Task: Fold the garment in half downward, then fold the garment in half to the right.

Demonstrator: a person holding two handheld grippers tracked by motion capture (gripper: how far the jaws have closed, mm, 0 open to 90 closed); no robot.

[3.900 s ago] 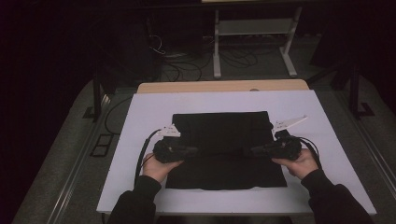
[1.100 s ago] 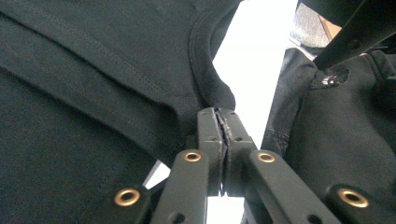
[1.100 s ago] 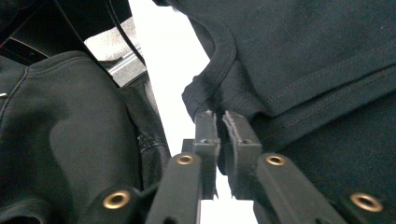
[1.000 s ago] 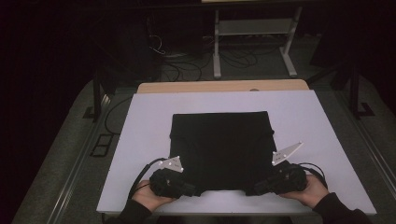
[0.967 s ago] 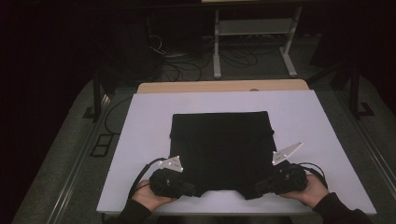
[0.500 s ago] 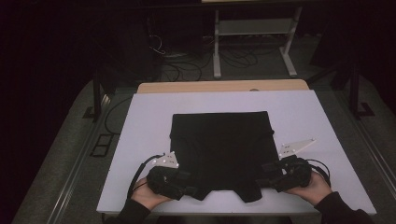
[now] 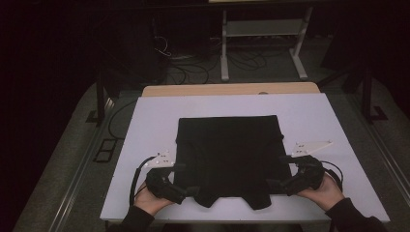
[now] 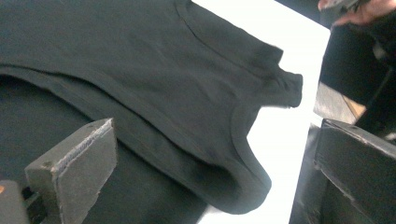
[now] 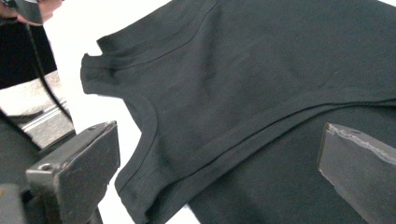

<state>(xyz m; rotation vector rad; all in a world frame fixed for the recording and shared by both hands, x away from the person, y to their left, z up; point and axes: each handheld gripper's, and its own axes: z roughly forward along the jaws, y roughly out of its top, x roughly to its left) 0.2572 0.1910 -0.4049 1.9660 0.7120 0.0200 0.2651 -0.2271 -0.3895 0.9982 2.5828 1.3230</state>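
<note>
Black garment (image 7: pixel 229 157) lies flat on the white table (image 7: pixel 145 121), centre of the high view, folded into a rough rectangle. Its near edge, lower centre of the frame, shows a scooped neckline between two short tabs.

Left gripper (image 7: pixel 189 191) sits lower left of the high view, at the garment's near left corner, held in the person's left hand (image 7: pixel 152 200). Right gripper (image 7: pixel 272 185) sits lower right, at the near right corner, in the right hand (image 7: pixel 324 191). Both point inward toward the cloth.

Left gripper view: jaws stand wide apart, one block at lower left, the other at the right edge. Garment (image 8: pixel 154 88) covers the upper left and centre of the frame; the neckline curve and a folded hem run between the jaws. Cloth lies under the gap, not pinched. Left jaw is over fabric, right jaw over bare white table (image 8: pixel 280 154).

Right gripper view: mirror case. Jaws spread wide, nothing clamped. Garment (image 9: pixel 261 93) runs from upper centre to lower right; the folded edge crosses the gap diagonally. Left jaw sits over the table (image 9: pixel 88 28) edge just beside the neckline, right jaw over fabric.

Can't tell whether any jaw tip touches the cloth.
</note>
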